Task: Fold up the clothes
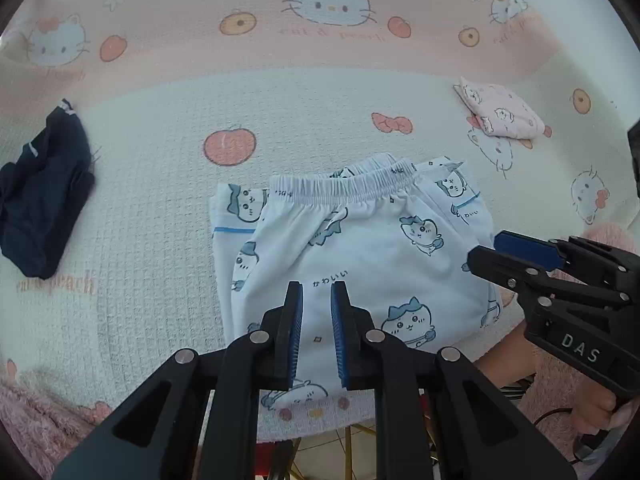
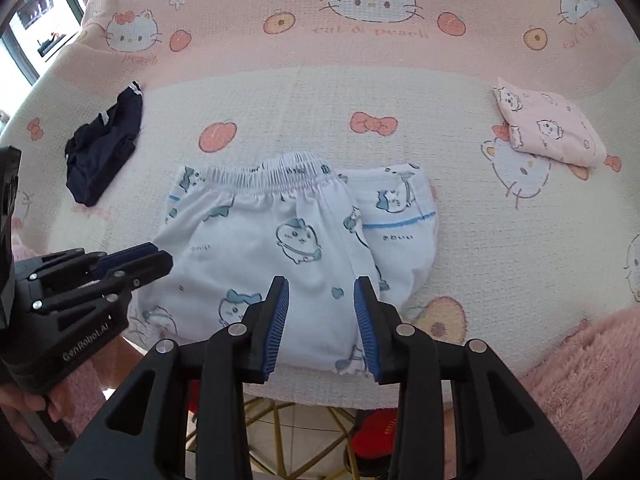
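White pyjama pants (image 1: 360,248) with blue cartoon prints lie folded on the cover, elastic waistband at the far side. My left gripper (image 1: 317,292) hovers over their near part, jaws narrowly apart with nothing between the pads. In the right wrist view the same pants (image 2: 288,248) lie under my right gripper (image 2: 322,284), which stands open wider and holds nothing. The right gripper (image 1: 500,248) also shows at the pants' right edge, and the left gripper (image 2: 156,256) at their left edge.
A crumpled navy garment (image 1: 40,196) (image 2: 104,156) lies at the left. A folded pink garment (image 1: 500,112) (image 2: 548,128) sits at the far right. The cat-and-peach cover (image 1: 160,200) ends close below the grippers, above tiled floor and gold legs. Fuzzy pink fabric (image 2: 580,368) fills the near corners.
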`<state>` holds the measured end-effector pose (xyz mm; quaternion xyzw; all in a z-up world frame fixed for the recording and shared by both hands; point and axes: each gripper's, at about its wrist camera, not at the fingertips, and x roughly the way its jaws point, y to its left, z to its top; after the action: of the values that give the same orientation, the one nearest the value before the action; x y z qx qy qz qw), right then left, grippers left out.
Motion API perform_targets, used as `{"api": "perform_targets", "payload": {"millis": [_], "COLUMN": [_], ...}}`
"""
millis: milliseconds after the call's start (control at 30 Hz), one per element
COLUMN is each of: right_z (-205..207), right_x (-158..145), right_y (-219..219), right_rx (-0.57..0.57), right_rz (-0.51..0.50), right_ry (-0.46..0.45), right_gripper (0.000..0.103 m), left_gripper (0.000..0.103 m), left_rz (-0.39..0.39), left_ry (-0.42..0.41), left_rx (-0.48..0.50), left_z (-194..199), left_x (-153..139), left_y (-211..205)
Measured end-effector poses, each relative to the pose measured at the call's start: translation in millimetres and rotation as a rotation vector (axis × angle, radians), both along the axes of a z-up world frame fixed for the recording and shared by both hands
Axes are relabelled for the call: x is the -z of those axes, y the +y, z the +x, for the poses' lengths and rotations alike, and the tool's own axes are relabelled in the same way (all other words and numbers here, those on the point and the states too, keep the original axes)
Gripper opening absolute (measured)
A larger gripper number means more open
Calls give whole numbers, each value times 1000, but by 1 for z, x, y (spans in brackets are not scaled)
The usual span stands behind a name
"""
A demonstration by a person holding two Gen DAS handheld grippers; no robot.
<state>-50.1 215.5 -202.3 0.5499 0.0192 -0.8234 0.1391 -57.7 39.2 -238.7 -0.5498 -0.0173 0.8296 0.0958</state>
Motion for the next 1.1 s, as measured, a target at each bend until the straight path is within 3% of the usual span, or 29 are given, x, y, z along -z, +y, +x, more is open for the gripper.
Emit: {"api": "perform_targets", "payload": {"millis": [100,167,200,300,333,367,400,467,500,533,567,600,667,800,867,1100], "right_z": [-12,-15,-16,-12,-12,-12,-12,-15,-16,-17,-18,-18,-17,-13,-13,1], "right_x": [20,43,54,57,59,61,64,66,68,68,65,60,49,26,26,92], "right_y": [1,3,4,9,10,12,17,32,39,46,51,55,56,48,32,-22], "right_rx": [-3,5,15,16,33,76,112,157,179,197,206,211,201,137,33,-173], "right_rz": [-1,71,122,131,172,254,286,161,98,37,-7,-21,-27,-168,-230,-19], "right_ry": [-42,-111,-139,-123,-120,-102,-97,-140,-161,-175,-170,-144,-75,36,27,-139], "right_gripper": [35,35,35,45,65,102,103,100,93,71,59,59,46,46,46,47], "left_gripper": [16,16,16,16,16,16,16,16,16,16,16,16,17,17,17,17], "left_rz": [-24,-24,-4,72,92,112,116,101,95,88,83,78,80,104,107,68], "left_ry": [-77,-113,-117,-145,-147,-148,-147,-140,-137,-132,-128,-126,-126,-130,-131,-175], "left_rx": [8,11,8,-29,-39,-47,-47,-39,-35,-33,-32,-29,-29,-40,-42,-63], "left_z": [-10,-9,-10,-16,-16,-16,-16,-15,-15,-14,-13,-12,-11,-11,-11,-7], "left_x": [25,37,36,38,38,39,38,37,36,36,37,37,39,40,41,37], "left_y": [3,-2,-5,-17,-20,-23,-24,-23,-22,-21,-20,-19,-19,-23,-23,-38]}}
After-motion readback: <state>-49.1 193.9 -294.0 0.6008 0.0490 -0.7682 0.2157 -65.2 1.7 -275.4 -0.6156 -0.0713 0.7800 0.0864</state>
